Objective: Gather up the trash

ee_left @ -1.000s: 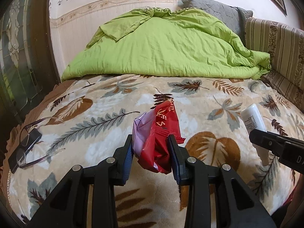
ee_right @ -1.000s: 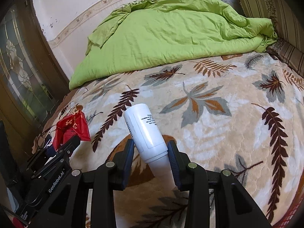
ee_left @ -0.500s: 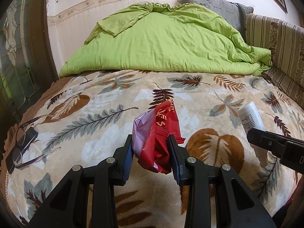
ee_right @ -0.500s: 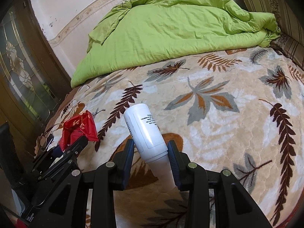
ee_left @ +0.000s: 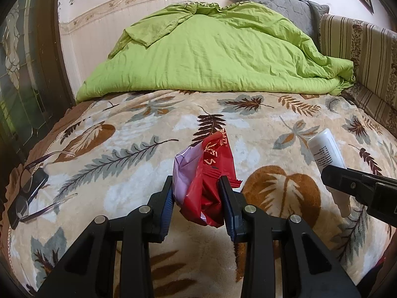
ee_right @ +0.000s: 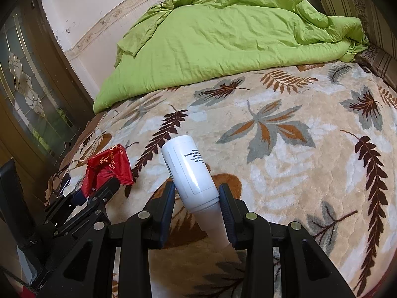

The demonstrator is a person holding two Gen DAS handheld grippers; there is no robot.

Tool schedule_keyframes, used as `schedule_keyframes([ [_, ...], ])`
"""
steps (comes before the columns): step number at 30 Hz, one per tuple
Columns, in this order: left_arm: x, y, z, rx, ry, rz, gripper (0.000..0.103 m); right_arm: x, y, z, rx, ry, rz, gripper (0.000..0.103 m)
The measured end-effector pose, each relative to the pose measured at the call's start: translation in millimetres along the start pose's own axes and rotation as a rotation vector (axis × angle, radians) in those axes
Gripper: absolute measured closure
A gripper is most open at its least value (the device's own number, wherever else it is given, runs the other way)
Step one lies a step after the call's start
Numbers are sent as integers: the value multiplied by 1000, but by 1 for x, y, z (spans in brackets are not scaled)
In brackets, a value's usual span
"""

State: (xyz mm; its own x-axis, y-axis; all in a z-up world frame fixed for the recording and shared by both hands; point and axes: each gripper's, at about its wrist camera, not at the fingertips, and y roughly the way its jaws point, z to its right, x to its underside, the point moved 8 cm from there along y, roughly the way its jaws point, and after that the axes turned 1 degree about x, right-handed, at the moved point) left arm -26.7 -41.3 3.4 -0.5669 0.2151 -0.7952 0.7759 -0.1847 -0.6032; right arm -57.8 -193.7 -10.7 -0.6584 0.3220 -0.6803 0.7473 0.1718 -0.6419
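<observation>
My left gripper [ee_left: 197,193] is shut on a crumpled red snack wrapper [ee_left: 211,173] with a lilac inside, held above the leaf-patterned bed blanket [ee_left: 148,168]. My right gripper [ee_right: 197,196] is shut on a white plastic bottle [ee_right: 189,171] with black print, its base pointing up and forward and its neck down between the fingers. In the left wrist view the bottle [ee_left: 326,150] and the right gripper's finger [ee_left: 347,181] show at the right. In the right wrist view the wrapper [ee_right: 109,166] and the left gripper [ee_right: 99,193] show at the lower left.
A green duvet [ee_left: 211,54] is heaped at the far end of the bed. Glasses [ee_left: 27,193] lie on a dark flat object near the bed's left edge. A striped cushioned back [ee_left: 367,59] runs along the right. A dark wooden glazed door [ee_right: 29,94] stands at the left.
Both grippers have drawn back and risen slightly from the bed while keeping hold of the wrapper and the bottle. The bed looks a little farther away.
</observation>
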Motion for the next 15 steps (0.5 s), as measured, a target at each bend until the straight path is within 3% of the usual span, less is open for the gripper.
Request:
schedule_keyframes([
  [15,1,1,7,-2,24,13,69,-1,0,1,2,1,3,64],
])
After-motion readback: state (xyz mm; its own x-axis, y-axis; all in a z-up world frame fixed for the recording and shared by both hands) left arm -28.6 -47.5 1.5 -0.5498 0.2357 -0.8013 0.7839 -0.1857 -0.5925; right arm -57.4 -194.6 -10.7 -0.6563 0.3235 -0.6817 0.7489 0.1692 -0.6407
